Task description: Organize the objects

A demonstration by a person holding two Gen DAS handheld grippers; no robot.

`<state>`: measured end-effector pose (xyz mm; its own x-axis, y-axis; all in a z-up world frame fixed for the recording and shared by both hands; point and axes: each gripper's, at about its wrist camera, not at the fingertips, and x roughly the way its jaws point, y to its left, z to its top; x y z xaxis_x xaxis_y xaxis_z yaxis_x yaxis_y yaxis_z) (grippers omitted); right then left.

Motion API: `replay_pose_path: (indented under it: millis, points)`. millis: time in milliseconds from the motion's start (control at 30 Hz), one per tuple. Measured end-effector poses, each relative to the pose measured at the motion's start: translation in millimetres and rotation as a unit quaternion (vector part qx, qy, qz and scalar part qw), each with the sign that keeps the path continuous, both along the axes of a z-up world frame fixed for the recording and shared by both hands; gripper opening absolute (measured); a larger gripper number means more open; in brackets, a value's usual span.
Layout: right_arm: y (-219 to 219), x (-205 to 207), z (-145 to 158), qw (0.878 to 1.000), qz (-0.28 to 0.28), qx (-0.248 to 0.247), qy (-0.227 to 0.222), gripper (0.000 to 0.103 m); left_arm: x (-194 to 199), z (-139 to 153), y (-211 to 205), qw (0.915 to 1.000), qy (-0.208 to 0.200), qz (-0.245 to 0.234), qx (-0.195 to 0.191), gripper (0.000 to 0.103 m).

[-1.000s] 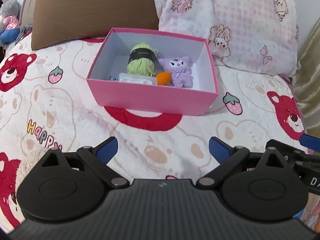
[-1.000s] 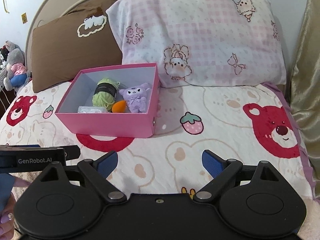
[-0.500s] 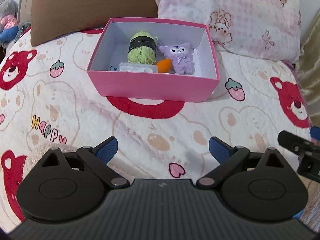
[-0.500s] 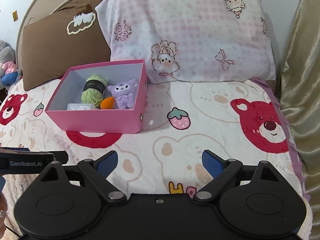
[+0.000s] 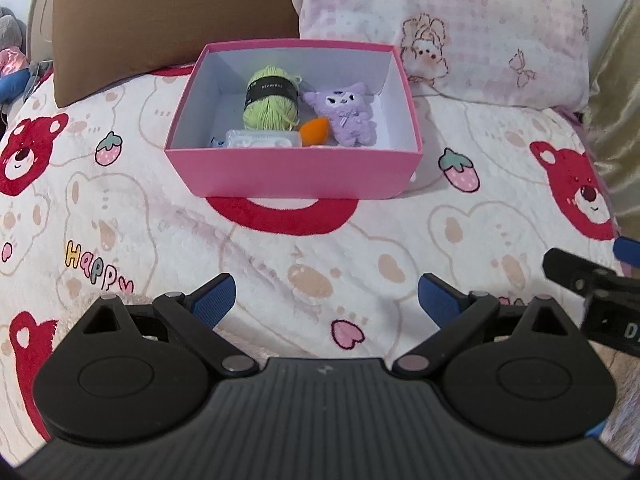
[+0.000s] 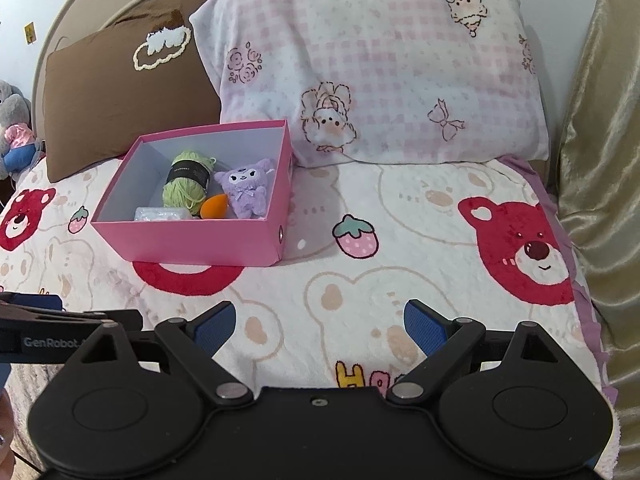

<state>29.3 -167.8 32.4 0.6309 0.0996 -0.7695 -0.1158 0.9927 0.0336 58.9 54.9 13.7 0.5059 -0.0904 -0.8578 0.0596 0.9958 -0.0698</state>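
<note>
- Two grippers are in your hands, both hanging low over the bedspread, near the foot side of the pink box.
- Your left gripper has its jaws spread wide with nothing between the blue pads; only the bear-print bedspread shows in the gap.
- Your right gripper is likewise wide apart and holds nothing.
- From your left camera, part of the right gripper shows at the right edge; from your right camera, the left one shows at the left edge, so the two sit side by side.
- The box sits open on the bedspread, just in front of the brown pillow and the pink checked pillow, apart from both grippers.
- Four things lie inside it: a green ball of yarn with a black band toward the back, a purple plush toy to its right, an orange piece between and in front of them, and a clear plastic packet against the near wall.
- You can see a small blue item peeking out by the packet's left end; what it is cannot be told.
- At the far left of the bed sits a grey stuffed toy.
</note>
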Motion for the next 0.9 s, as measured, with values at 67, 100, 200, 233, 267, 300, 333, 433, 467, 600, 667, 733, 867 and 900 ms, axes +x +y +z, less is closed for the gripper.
replay_pose_path:
  millis: [67, 100, 200, 233, 267, 300, 333, 433, 467, 600, 667, 733, 867, 900]
  points:
    - [0.3, -0.5, -0.1, 1.000, -0.001, -0.002, 0.000, 0.093, -1.0, 1.6, -1.6, 1.0000, -0.004, -0.002, 0.006, 0.099]
    - [-0.1, -0.2, -0.5, 1.000, -0.001, -0.003, 0.001, 0.093, -0.9, 1.9, -1.7, 1.0000, -0.003, -0.001, 0.005, 0.099]
    - [-1.7, 0.1, -0.5, 1.000, -0.005, -0.003, 0.000, 0.093, -2.0, 1.7, -1.6, 1.0000, 0.002, 0.002, -0.006, 0.099]
    - [-2.3, 0.2, -0.4, 1.000, -0.007, -0.002, 0.000, 0.093, -1.5, 1.0, -0.5, 1.0000, 0.005, 0.003, -0.008, 0.099]
    - [-2.5, 0.4, -0.5, 1.000, -0.008, -0.002, 0.000, 0.093, -1.4, 0.3, -0.1, 0.9999, 0.007, 0.004, -0.008, 0.099]
    - [-3.3, 0.9, -1.2, 1.000, -0.008, -0.003, 0.001, 0.093, -1.2, -0.5, -0.3, 0.9999, 0.008, 0.002, -0.007, 0.099]
    - [-3.2, 0.9, -1.6, 1.000, -0.007, -0.003, 0.001, 0.093, -0.8, -1.8, 0.3, 0.9999, 0.010, 0.000, -0.007, 0.099]
    - [-3.2, 0.6, -1.8, 1.000, -0.006, -0.004, 0.001, 0.093, 0.3, -4.6, 1.6, 0.9999, 0.015, 0.003, -0.005, 0.099]
    - [-3.2, 0.5, -2.0, 1.000, -0.005, -0.004, 0.001, 0.093, 0.7, -4.8, 1.9, 0.9999, 0.016, 0.004, -0.003, 0.099]
    - [-2.7, 0.4, -2.0, 1.000, -0.006, -0.004, 0.000, 0.093, 1.0, -4.4, 1.5, 0.9998, 0.018, 0.005, 0.003, 0.099]
    - [-2.4, 0.3, -2.0, 1.000, -0.006, -0.004, 0.000, 0.093, 1.7, -5.1, 0.7, 0.9998, 0.019, 0.002, 0.007, 0.099]
    - [-2.4, 0.3, -1.9, 1.000, -0.006, -0.004, 0.000, 0.093, 2.1, -5.5, 0.0, 0.9997, 0.021, 0.001, 0.009, 0.099]
    - [-2.4, 0.3, -2.0, 1.000, -0.004, -0.005, 0.000, 0.093, 2.5, -5.8, -0.2, 0.9997, 0.024, 0.001, 0.008, 0.099]
    - [-2.5, 0.8, -1.5, 1.000, -0.004, -0.006, 0.000, 0.093, 2.5, -5.8, -0.2, 0.9997, 0.024, 0.002, 0.009, 0.099]
